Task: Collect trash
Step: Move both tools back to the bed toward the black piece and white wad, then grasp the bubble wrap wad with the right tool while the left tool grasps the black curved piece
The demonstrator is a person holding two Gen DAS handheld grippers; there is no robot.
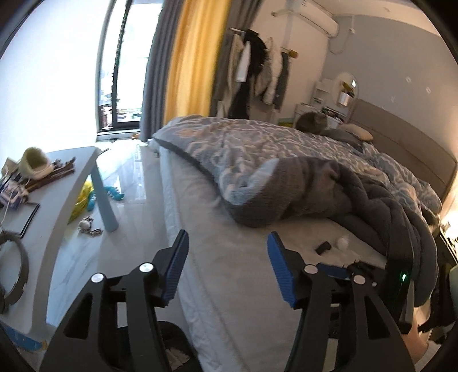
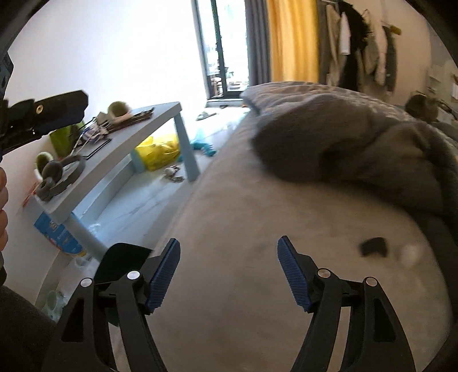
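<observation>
Two items, perhaps trash (blurred), lie on the bed (image 2: 257, 229).

Small dark object (image 2: 373, 246), white blob (image 2: 410, 254) on mattress: blurred, unidentifiable.

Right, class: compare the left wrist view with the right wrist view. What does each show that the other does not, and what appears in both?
Only the left wrist view shows the air conditioner high on the wall and the oval mirror beside the headboard.

Only the right wrist view shows the grey headphones whole on the table and the blue box beneath it.

Both show the bed's bare sheet with a small black object beside a white ball, the grey blanket, the yellow curtain, and an open gripper: left gripper, right gripper.
</observation>
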